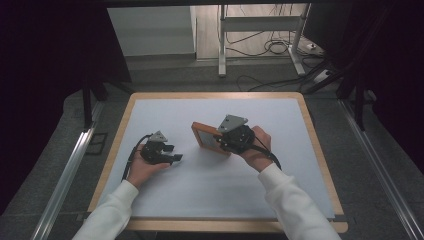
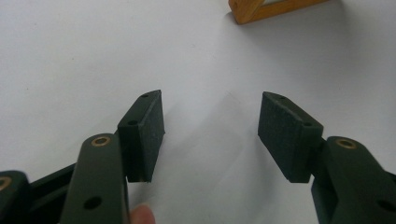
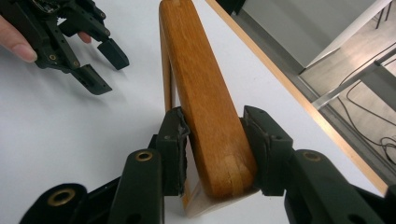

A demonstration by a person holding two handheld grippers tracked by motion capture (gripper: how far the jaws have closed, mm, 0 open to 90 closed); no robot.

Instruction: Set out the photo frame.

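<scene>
Right gripper (image 3: 212, 149) clamps a rounded, glossy wooden frame (image 3: 201, 93) by its edge, pads pressing both sides; frame stands tilted on the matte white table (image 1: 210, 185), approx. centre. Left gripper (image 2: 210, 126) rests near the frame w/ flat black textured pads spread apart, nothing between.

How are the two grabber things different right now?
The right hand-held gripper has its jaws around a wooden frame, tilted up off the white table; the left hand-held gripper holds nothing. The left's jaws stand wide apart; the right's hug the wood. Both are black.
</scene>
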